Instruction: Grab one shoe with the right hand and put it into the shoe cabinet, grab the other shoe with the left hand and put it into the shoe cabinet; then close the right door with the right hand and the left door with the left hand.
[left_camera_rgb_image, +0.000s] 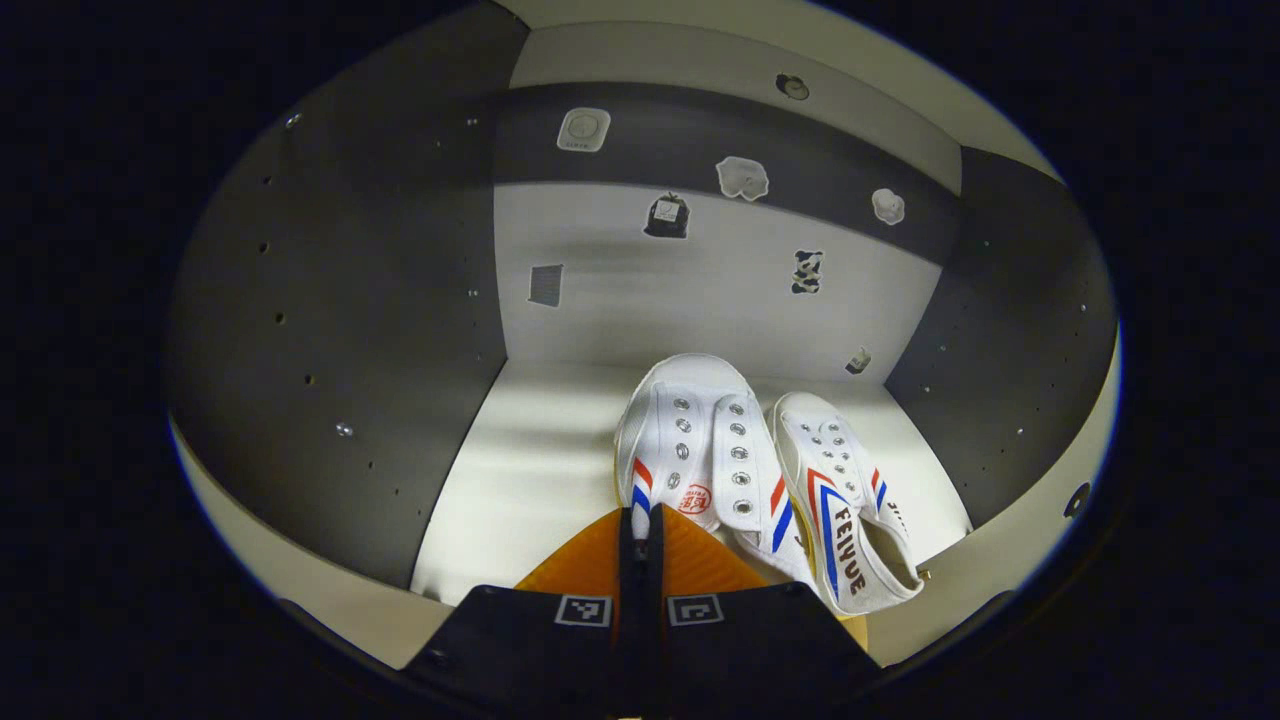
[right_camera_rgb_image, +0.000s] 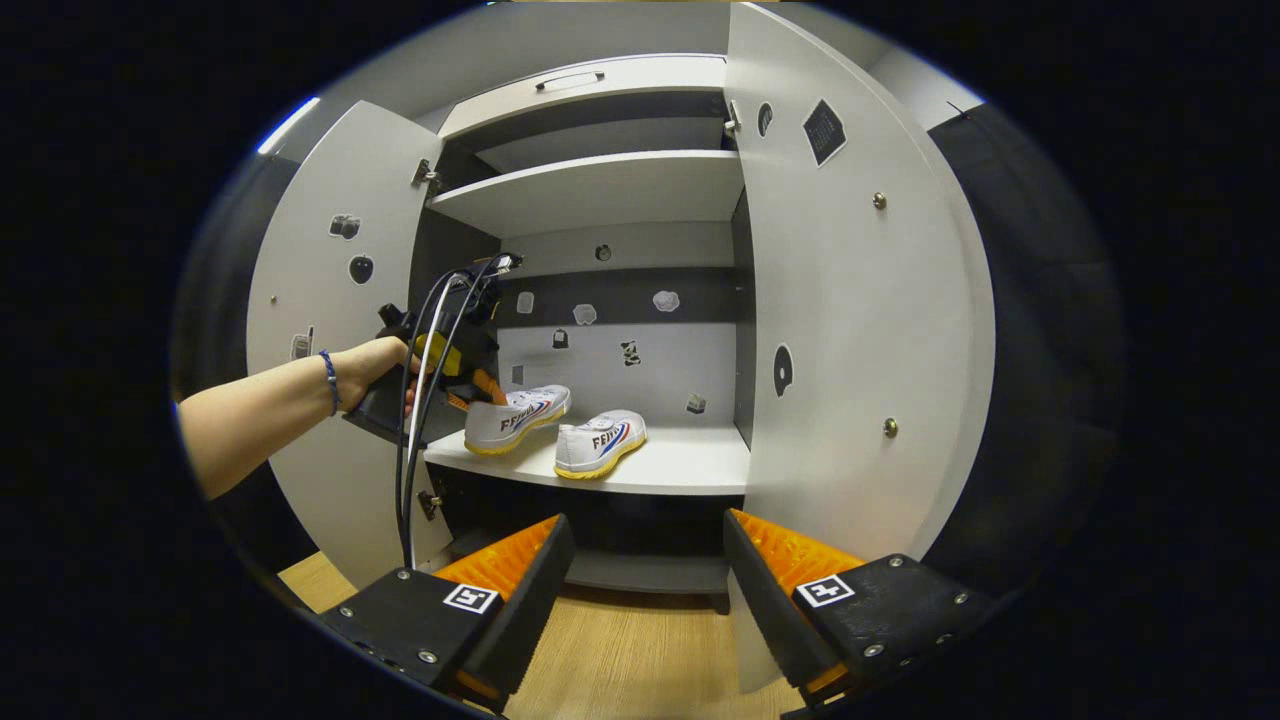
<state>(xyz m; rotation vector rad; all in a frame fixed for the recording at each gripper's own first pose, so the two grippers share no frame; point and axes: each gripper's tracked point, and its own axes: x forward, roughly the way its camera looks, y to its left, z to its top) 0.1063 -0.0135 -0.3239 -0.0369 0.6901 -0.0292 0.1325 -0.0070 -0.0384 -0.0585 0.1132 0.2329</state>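
Two white canvas shoes with red and blue stripes are inside the shoe cabinet. My left gripper (left_camera_rgb_image: 640, 520) is shut on the heel edge of one shoe (left_camera_rgb_image: 690, 445), toe pointing at the back wall. In the right gripper view that shoe (right_camera_rgb_image: 517, 417) hangs slightly tilted over the shelf (right_camera_rgb_image: 690, 465), with the left gripper (right_camera_rgb_image: 478, 392) and a hand behind its heel. The other shoe (left_camera_rgb_image: 850, 500) (right_camera_rgb_image: 600, 445) lies on the shelf just to its right. My right gripper (right_camera_rgb_image: 648, 530) is open, held back in front of the cabinet, with nothing between its fingers.
Both cabinet doors stand open: the left door (right_camera_rgb_image: 330, 330) behind the person's arm (right_camera_rgb_image: 260, 410), the right door (right_camera_rgb_image: 850, 300) close to my right gripper. An upper shelf (right_camera_rgb_image: 600, 185) sits above. Stickers dot the back wall (left_camera_rgb_image: 700, 290). Wood floor (right_camera_rgb_image: 640, 650) lies below.
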